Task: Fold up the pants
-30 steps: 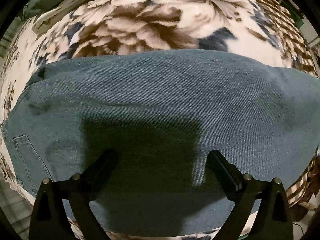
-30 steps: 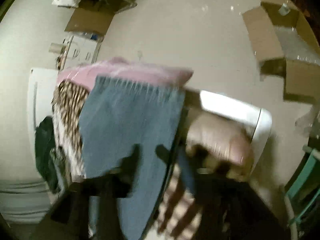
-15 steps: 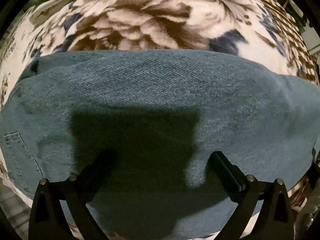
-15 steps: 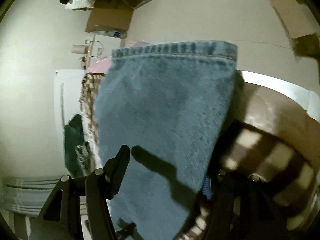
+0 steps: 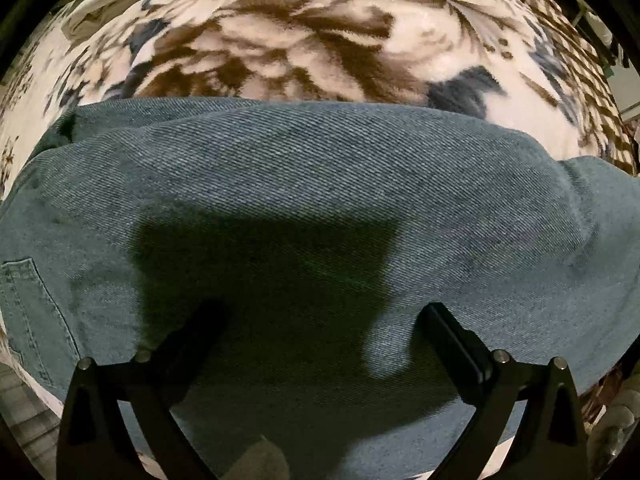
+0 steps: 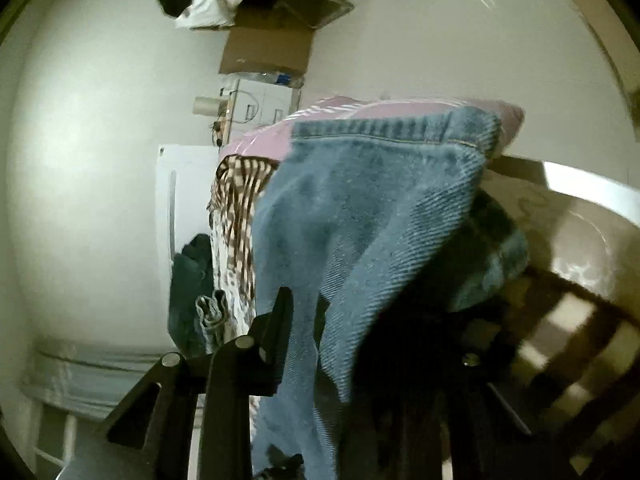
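Meanwhile, faded blue denim pants (image 5: 320, 200) are spread on the floral blanket (image 5: 300, 32) beneath the wide-spread left gripper (image 5: 320, 328); their hemmed leg is pinched by the right gripper (image 6: 360, 340).

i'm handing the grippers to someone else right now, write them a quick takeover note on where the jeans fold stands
Left gripper: open, fingers spread over the jeans, holding nothing. The denim lies flat on the floral blanket, with a back pocket at the left edge.
Right gripper: a jeans leg end with its hem drapes over and between the fingers, lifted off the bed. The right finger is hidden by cloth, so the grip cannot be confirmed.
Done: the body of the jeans is spread flat.
Left: probably carry the lifted leg end over onto the flat part, lay it down, smooth it, then finish the fold.
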Tool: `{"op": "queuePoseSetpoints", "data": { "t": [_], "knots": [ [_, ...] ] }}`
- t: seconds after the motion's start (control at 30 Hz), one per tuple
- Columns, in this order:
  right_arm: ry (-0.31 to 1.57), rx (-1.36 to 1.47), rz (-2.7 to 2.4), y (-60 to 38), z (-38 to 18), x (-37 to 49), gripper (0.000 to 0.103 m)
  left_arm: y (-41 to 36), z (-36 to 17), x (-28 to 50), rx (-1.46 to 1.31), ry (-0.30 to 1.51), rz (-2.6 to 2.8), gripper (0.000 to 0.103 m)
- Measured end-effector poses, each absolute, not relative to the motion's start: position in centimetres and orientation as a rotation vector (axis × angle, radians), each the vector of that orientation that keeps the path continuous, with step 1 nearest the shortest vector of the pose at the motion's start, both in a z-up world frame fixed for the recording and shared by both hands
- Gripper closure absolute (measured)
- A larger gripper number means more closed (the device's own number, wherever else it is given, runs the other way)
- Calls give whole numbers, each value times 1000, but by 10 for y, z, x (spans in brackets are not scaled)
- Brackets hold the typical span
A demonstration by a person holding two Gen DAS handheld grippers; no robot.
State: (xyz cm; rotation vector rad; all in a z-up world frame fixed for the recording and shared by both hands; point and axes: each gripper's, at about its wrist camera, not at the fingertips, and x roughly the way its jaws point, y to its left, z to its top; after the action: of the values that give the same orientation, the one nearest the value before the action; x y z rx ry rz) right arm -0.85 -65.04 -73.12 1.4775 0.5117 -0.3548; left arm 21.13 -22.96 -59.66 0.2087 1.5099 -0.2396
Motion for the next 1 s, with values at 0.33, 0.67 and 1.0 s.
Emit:
{"op": "queuePoseSetpoints", "data": {
  "t": [0.33, 0.67, 1.0],
  "knots": [
    [576, 1409, -469, -652, -713, 5, 89, -243, -585, 216, 241, 1521, -226, 0],
    [628, 1058, -510, -586, -581, 22, 94, -219, -531, 216, 242, 1433, -177, 0],
    [790, 676, -263, -423, -498, 141, 95, -99, -468, 223, 2, 1429, -54, 0]
  ]
}}
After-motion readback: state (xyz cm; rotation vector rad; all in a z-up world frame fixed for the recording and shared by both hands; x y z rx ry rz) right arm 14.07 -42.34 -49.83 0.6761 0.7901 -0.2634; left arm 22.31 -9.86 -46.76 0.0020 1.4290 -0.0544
